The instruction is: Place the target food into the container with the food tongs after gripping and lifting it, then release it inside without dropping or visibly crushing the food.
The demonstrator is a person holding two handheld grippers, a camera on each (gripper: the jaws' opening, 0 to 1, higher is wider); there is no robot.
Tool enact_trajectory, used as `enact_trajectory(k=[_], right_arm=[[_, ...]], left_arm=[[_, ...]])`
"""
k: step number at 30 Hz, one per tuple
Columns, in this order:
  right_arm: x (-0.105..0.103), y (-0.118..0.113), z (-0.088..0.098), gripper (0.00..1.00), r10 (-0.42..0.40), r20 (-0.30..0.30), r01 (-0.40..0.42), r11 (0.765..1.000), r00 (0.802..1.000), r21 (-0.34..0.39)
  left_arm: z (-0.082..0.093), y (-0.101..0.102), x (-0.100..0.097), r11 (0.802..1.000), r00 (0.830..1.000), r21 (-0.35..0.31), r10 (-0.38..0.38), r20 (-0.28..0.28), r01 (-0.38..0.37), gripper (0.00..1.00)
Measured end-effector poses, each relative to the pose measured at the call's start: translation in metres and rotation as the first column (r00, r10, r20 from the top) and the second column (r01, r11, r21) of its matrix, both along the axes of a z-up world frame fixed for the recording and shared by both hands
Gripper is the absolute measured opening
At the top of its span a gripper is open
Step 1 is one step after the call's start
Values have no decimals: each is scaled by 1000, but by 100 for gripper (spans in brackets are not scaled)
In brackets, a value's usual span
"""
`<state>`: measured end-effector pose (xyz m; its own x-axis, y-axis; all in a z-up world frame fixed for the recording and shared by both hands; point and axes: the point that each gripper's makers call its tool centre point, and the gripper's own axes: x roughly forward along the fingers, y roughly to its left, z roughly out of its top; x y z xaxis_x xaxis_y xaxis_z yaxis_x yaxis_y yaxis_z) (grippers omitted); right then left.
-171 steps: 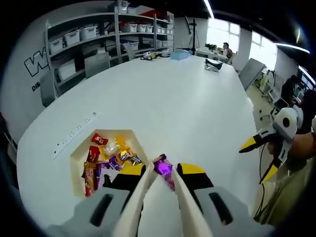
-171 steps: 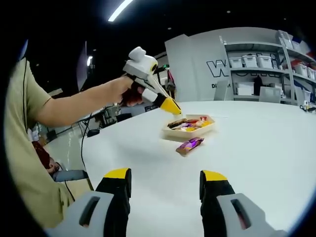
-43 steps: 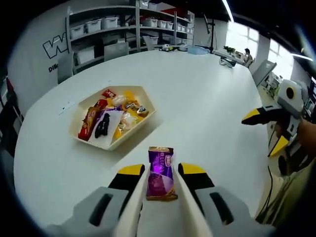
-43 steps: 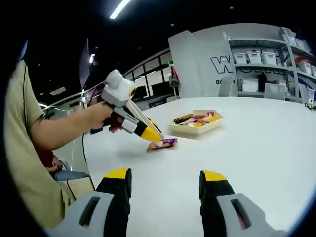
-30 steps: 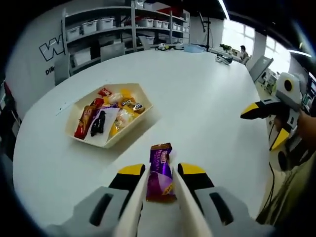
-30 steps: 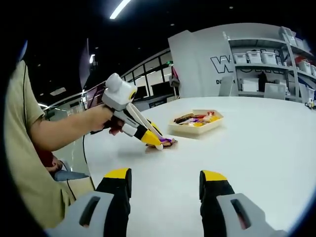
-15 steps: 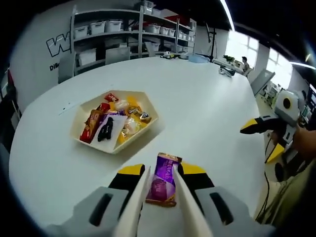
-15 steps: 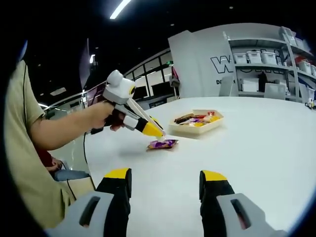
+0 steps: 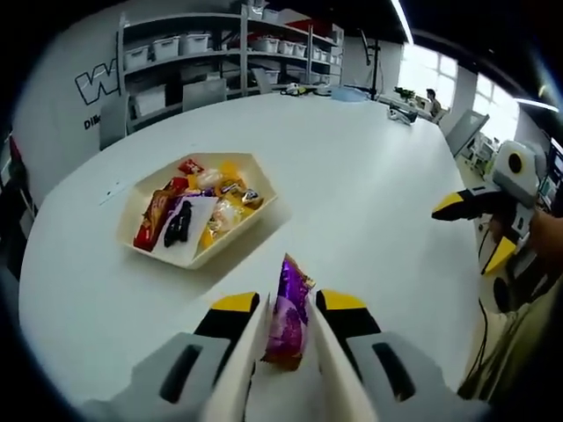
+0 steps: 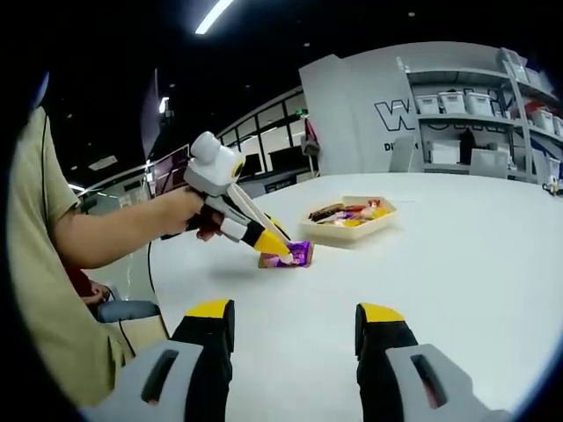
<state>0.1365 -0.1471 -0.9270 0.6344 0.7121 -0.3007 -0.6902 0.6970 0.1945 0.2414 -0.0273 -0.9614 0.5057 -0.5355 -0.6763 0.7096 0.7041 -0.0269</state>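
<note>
Two views. Left gripper view: left gripper point(image 9: 286, 321) clamped on purple snack packet point(image 9: 288, 309) via tong blades; packet on edge, long axis along jaws, pointing away. Container point(image 9: 199, 209) ahead-left on white table point(image 9: 369, 193), near packet, apart. Right gripper point(image 9: 472, 227) off table's right edge, spread, farther away.

Right gripper view: right gripper point(image 10: 295, 327) spread wide, holding nothing. Left gripper point(image 10: 280, 251) pinching packet point(image 10: 296, 256) just short of container point(image 10: 350, 220). Next: likely lift, carry forward-left over rim.
</note>
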Motion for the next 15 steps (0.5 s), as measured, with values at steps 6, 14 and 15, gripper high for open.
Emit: enact_trajectory(k=[6, 14, 15], right_arm=[[0, 0, 0, 53, 1, -1, -1, 1000, 1000, -2], [1, 0, 1, 53, 1, 1, -1, 1000, 1000, 0], [0, 0, 0, 53, 0, 0, 0, 1000, 1000, -1]], left_arm=[[-1, 3, -1, 1000, 1000, 0, 1, 2, -1, 24], [4, 4, 0, 1000, 1000, -3, 0, 16, 0, 25], [5, 4, 0, 1000, 1000, -6, 2, 17, -2, 25]])
